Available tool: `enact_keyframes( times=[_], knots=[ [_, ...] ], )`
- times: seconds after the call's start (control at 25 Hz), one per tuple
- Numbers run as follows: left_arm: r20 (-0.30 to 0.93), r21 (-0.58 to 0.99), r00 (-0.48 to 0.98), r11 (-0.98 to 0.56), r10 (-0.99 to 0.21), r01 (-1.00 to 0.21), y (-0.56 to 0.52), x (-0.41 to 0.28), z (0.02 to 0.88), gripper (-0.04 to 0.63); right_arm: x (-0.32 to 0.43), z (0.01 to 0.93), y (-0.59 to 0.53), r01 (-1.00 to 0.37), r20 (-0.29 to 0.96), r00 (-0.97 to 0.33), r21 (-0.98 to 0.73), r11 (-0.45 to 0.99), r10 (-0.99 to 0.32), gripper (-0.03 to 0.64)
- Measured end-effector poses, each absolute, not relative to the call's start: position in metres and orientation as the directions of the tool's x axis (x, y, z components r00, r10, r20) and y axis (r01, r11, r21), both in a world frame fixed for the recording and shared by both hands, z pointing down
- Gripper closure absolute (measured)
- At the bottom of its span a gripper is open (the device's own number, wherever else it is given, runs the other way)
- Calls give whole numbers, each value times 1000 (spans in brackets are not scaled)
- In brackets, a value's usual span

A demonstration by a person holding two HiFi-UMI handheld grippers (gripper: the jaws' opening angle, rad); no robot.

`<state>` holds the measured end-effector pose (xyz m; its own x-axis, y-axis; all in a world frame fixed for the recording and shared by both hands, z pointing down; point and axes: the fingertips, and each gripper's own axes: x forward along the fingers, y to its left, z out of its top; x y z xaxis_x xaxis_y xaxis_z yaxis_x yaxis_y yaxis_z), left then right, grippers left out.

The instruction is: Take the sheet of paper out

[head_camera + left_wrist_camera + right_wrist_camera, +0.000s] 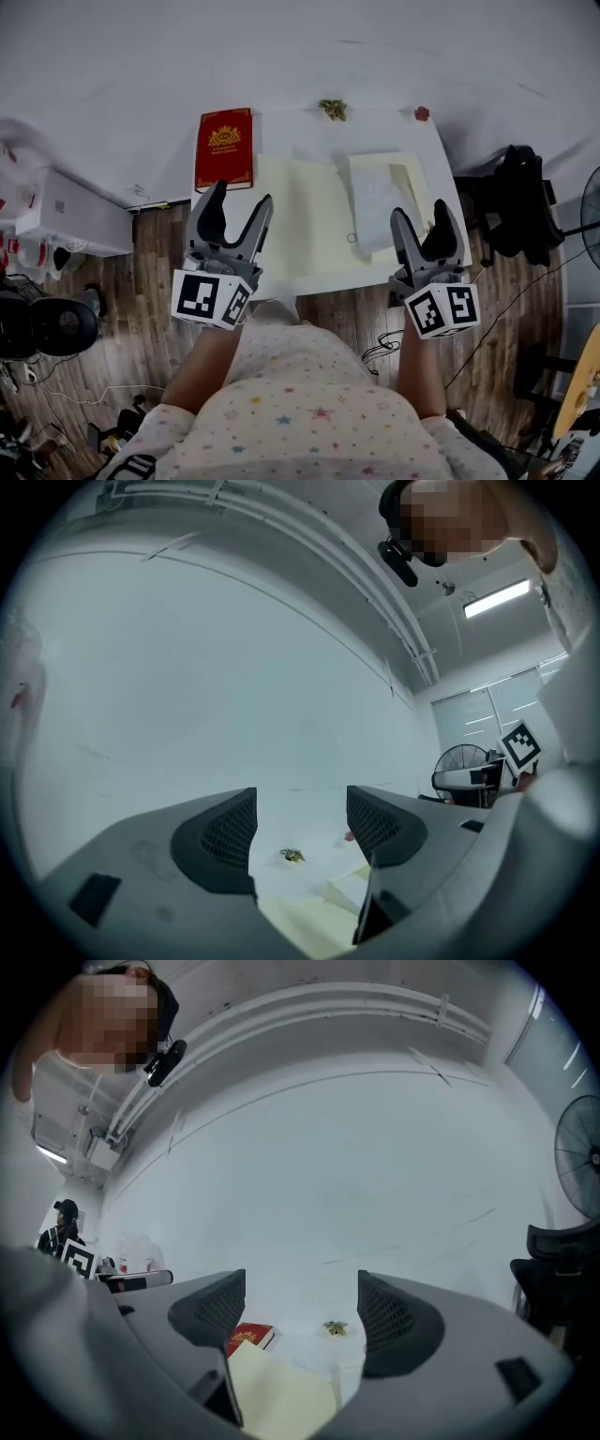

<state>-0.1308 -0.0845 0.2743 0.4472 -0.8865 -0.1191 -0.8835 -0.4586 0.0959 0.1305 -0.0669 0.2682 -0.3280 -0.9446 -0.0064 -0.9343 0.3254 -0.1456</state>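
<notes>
- Currently nearest the camera: the person's torso and both forearms, seen from the head view.
- Left gripper (241, 200): held above the near left edge of the table (291, 131). Its jaws stand wide apart with nothing between them; its own view shows only the tabletop through the gap.
- Right gripper (421, 216): held above the near right edge. Its jaws are likewise spread and empty, and they touch nothing.
- Folder (300, 220): cream-coloured, lying open and flat across the middle of the table, between the two grippers and just beyond them.
- Sheet of paper (375, 199): pale, lying on the right half of the folder just ahead of the right gripper. Whether any edge is tucked under a flap cannot be told.
- Red book (224, 148): flat beside the folder's far left corner.
- Small green ornament (332, 110) and small red ornament (422, 113): at the far edge, well apart from each other.
- Progress, as a judgement: the removal appears not yet begun. No jaw has contact with the sheet, so reaching it, gripping it and drawing it clear of the folder all remain. The right gripper is the better placed.
</notes>
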Motion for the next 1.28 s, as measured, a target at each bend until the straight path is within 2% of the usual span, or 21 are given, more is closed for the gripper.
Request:
enact_keyframes(
  times=[0.44,0.76,1.28],
  knots=[
    [-98,129,487,-497,-868,-858,-158,-151,289,319,96,287,-131,-944,46,-307,-142,298,-951,259],
    [-79,150,461,-468,-884,-871,-176,-148,298,319,95,289,-156,-936,67,-337,-136,326,-939,257],
    [-79,104,471,-477,-879,-873,-193,-99,285,318,129,277,-176,-929,39,-352,-137,344,-935,242]
  ],
)
